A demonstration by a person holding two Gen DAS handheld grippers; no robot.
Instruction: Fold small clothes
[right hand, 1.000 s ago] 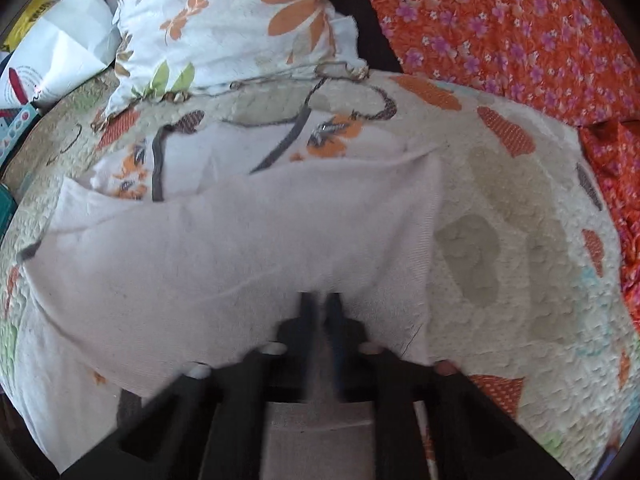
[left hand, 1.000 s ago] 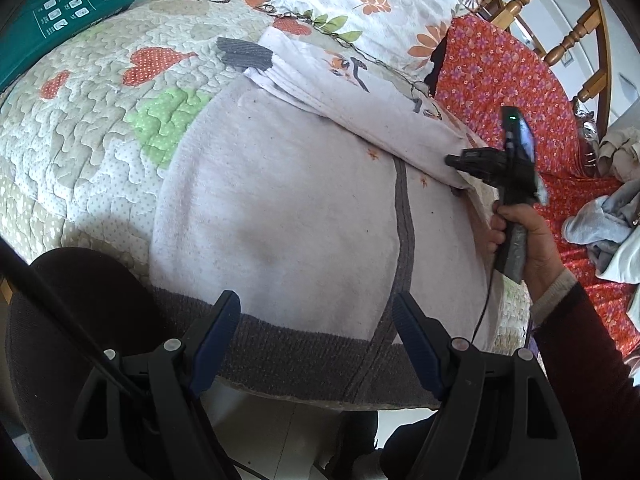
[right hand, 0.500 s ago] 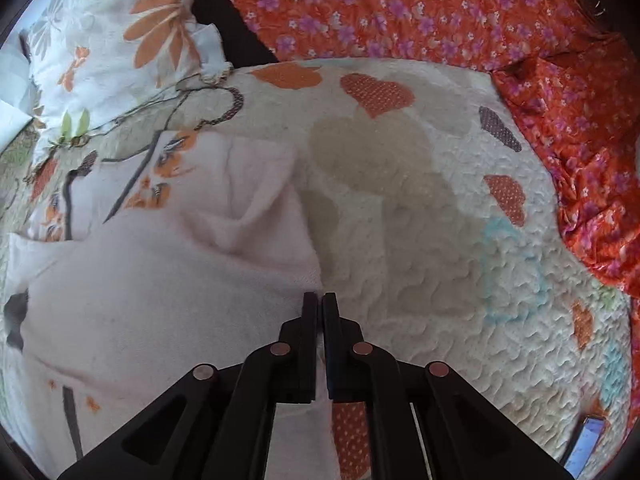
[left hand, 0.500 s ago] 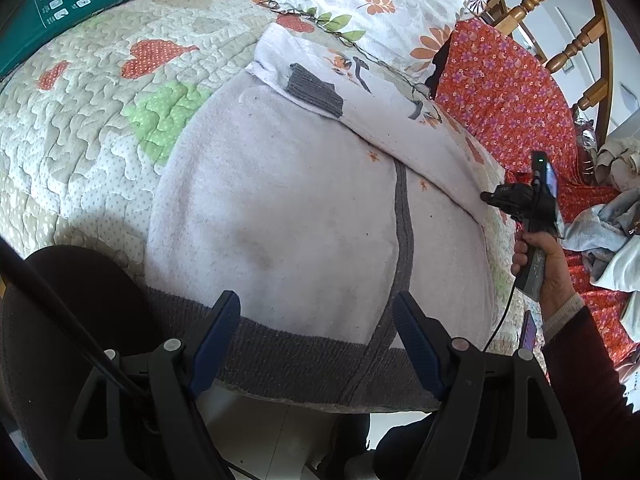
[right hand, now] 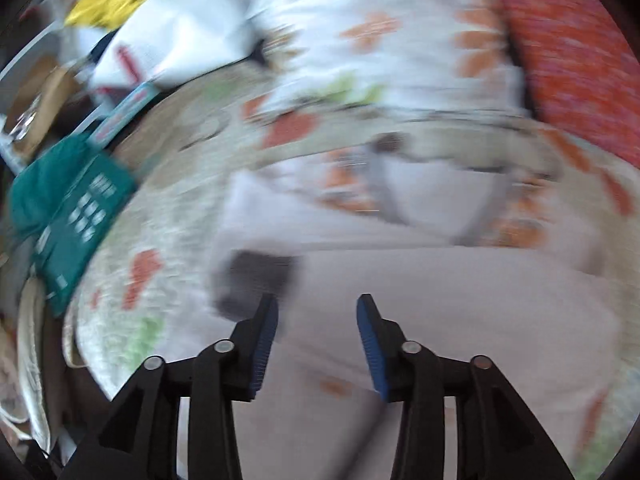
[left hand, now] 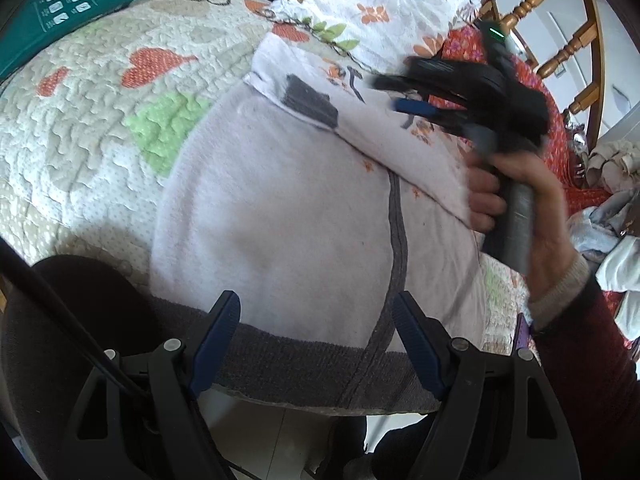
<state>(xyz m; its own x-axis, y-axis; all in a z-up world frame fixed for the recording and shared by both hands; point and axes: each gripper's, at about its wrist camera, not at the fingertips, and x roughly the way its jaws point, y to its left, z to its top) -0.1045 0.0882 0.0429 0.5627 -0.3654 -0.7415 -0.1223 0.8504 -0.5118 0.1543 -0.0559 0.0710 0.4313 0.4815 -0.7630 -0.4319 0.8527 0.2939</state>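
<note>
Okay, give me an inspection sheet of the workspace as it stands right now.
Surface: quilted bedspread with heart patches, on a bed.
Job's things: pale pink garment spread flat, grey hem at the near edge, top portion folded over with a grey cuff showing.
Clutter: green packet at far left; heap of clothes at right; floral pillow behind the garment.
Grippers: left gripper open over the hem, holding nothing; right gripper open above the garment, view motion-blurred.
Cables: dark cable beside the left gripper.
Surroundings: orange floral cloth, wooden chair, tiled floor below the bed edge.
</note>
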